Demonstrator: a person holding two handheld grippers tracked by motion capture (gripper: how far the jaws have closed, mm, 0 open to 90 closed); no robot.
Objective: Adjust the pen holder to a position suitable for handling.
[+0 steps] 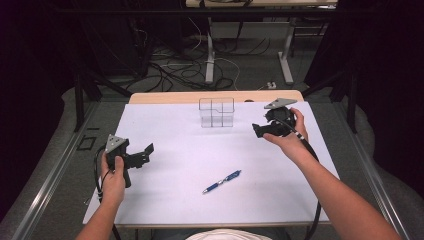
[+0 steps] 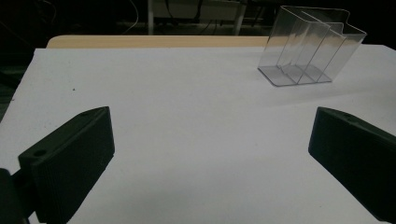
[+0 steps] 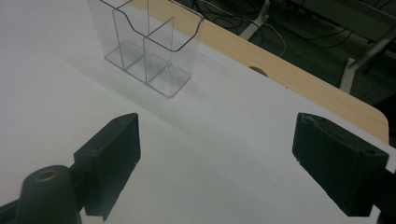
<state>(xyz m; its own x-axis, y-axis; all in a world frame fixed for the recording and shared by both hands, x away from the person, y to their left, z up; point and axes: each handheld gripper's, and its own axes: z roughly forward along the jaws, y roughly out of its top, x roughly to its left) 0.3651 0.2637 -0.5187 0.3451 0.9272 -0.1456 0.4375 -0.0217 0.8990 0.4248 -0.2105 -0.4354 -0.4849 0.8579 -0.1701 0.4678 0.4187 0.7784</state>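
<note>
two grippers up, both with jaws spread wide and nothing between them. left gripper (image 1: 145,152) sits low at the near-left of the white table (image 1: 170,200), jaws pointing across toward the middle. right gripper (image 1: 257,131) is lifted at the far right, close beside the clear organizer (image 1: 216,112), aimed at it; in the right gripper view the organizer (image 3: 149,46) stands just ahead of the open jaws, apart from them, no contact.

blue pen (image 1: 222,181) lies flat on the table at the near-centre, slanted, tip end toward the person, well apart from both grippers and from the organizer. it's between the two hands, slightly nearer the left one.

my read: the pen is meant to go into the organizer, which stands upright at the far edge with its compartments open at the top, so a drop from above should work. the pen is not yet picked up; jaws held wide look like prep for a grab, or for steadying the holder.

around: bare wood strip of the table's far edge (image 1: 165,97), cables and desk legs on the floor behind. nothing lies between the pen and the organizer. the organizer looks light, so i'd expect it could tip or slide if bumped. all compartments look empty in both gripper views.
</note>
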